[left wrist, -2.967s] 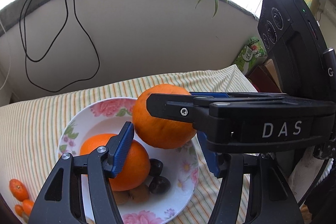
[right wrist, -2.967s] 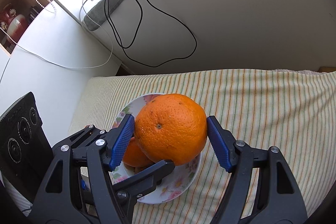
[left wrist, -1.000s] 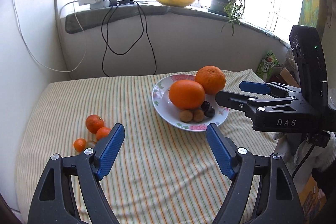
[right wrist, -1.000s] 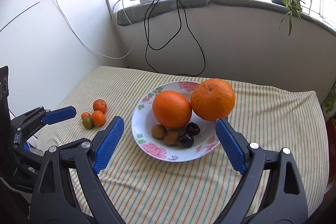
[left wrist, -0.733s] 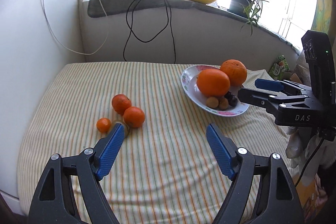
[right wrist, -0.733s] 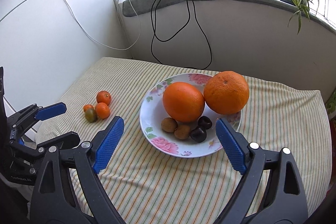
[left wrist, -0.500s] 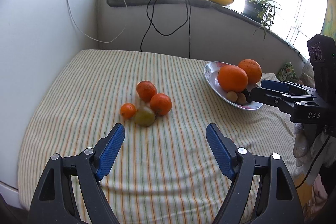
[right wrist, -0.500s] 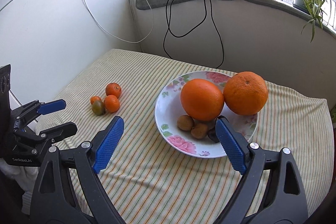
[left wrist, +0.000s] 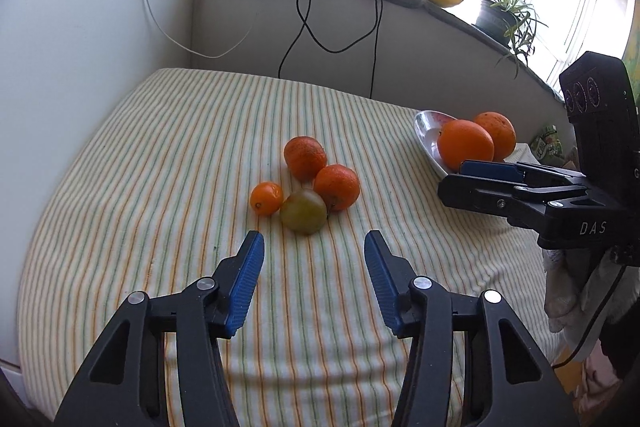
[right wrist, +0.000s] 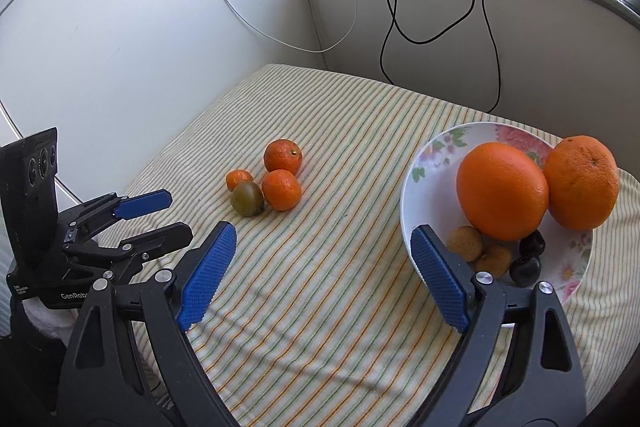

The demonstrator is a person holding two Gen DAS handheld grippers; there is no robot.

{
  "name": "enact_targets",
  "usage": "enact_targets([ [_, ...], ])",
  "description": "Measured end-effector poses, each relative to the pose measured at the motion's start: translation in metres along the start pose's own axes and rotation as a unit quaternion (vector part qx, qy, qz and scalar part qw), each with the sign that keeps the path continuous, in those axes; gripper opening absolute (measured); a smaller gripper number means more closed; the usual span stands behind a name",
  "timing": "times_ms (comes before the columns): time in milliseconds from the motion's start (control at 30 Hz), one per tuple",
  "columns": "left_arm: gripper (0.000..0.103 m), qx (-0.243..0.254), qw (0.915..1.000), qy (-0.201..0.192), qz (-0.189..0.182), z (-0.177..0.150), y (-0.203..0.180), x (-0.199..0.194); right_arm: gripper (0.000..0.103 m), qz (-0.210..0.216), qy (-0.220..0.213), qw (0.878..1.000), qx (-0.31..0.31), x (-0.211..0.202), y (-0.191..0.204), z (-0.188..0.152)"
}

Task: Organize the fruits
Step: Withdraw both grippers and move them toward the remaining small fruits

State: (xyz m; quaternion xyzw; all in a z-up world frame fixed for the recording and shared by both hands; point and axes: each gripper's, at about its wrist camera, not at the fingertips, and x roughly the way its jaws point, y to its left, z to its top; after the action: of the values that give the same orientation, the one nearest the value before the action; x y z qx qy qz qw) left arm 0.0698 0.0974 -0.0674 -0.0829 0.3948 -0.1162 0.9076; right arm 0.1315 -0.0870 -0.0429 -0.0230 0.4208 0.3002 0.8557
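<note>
Since the earlier frame my left gripper (left wrist: 314, 247) has been closing, empty, toward the mandarins (left wrist: 306, 179) at frame centre, while my right gripper (right wrist: 324, 247) gapes empty.

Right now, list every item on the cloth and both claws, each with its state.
left claw: open, empty, jaws just been closing, short of the loose fruit
right claw: open, empty
plate: upright, holding fruit
two large oranges: on plate, touching
three small oranges: loose on cloth, clustered
green fruit: loose, touching cluster
striped cloth: spread flat
</note>
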Motion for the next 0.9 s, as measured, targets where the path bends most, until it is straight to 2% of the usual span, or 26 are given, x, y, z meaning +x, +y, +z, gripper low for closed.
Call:
enact_targets([
  [133,0.047,0.000,0.9999,0.007,-0.010,0.003,0.001,0.009,0.085,0.022,0.016,1.000,0.011,0.018,0.001,0.005],
  [300,0.047,0.010,0.9998,0.019,-0.006,0.006,-0.002,0.021,0.083,0.052,0.034,0.997,0.036,0.042,-0.001,0.013],
  [333,0.046,0.010,0.9997,0.020,-0.007,0.006,-0.001,0.022,0.081,0.056,0.039,0.997,0.042,0.046,-0.002,0.014],
  [400,0.046,0.011,0.9997,0.022,-0.006,0.007,0.000,0.025,0.070,0.066,0.051,0.995,0.054,0.056,-0.004,0.015],
  [433,0.046,0.012,0.9996,0.024,-0.005,0.008,-0.001,0.026,0.070,0.070,0.055,0.994,0.060,0.060,-0.005,0.016],
  [700,0.046,0.024,0.9991,0.034,0.010,0.011,-0.002,0.038,0.066,0.080,0.066,0.992,0.073,0.081,-0.006,0.024],
  [767,0.043,0.027,0.9988,0.038,0.015,0.011,-0.002,0.042,0.066,0.080,0.068,0.992,0.067,0.085,-0.003,0.026],
  [900,0.040,0.029,0.9983,0.045,0.022,0.012,0.000,0.051,0.060,0.074,0.073,0.993,0.047,0.092,0.004,0.030],
])
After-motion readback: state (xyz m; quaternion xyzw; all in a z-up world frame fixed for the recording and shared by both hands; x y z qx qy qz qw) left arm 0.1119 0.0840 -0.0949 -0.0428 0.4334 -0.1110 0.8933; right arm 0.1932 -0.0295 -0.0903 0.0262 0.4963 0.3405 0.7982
